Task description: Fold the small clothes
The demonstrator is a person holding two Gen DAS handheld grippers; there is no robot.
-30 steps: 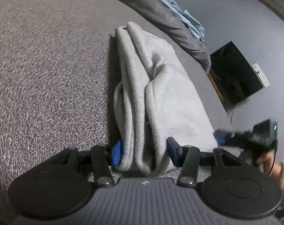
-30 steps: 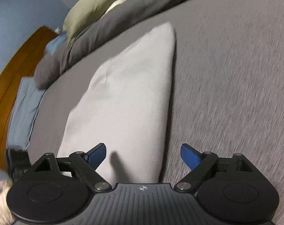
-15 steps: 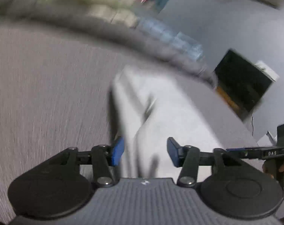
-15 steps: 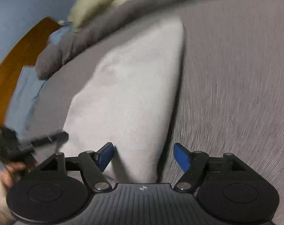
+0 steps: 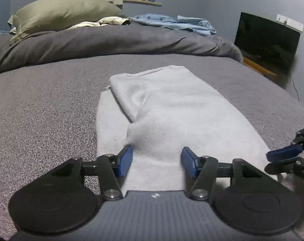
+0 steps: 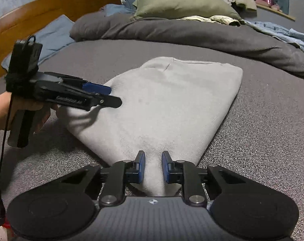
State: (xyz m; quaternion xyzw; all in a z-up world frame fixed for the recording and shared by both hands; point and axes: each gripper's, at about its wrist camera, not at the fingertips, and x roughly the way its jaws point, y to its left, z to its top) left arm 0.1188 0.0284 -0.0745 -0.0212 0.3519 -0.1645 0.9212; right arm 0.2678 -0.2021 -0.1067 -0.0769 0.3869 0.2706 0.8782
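Note:
A light grey folded garment (image 5: 172,112) lies flat on the grey bed cover (image 5: 41,110); it also shows in the right wrist view (image 6: 172,104). My left gripper (image 5: 157,161) is open, its blue pads on either side of the garment's near edge. My right gripper (image 6: 153,167) is shut on the garment's near corner, a fold of cloth pinched between its pads. The left gripper also shows from the side in the right wrist view (image 6: 97,92), at the garment's left edge. The right gripper's tip shows in the left wrist view (image 5: 284,153).
A bunched dark grey duvet (image 5: 111,40) lies across the back of the bed with an olive pillow (image 5: 61,14) and blue clothes (image 5: 172,23) on it. A dark screen (image 5: 266,38) stands at the right. A wooden headboard (image 6: 41,10) is at the left.
Both cameras have tilted up and steadied low at the garment's near edge. The right gripper has closed from open onto the garment's corner. The left gripper stays open.

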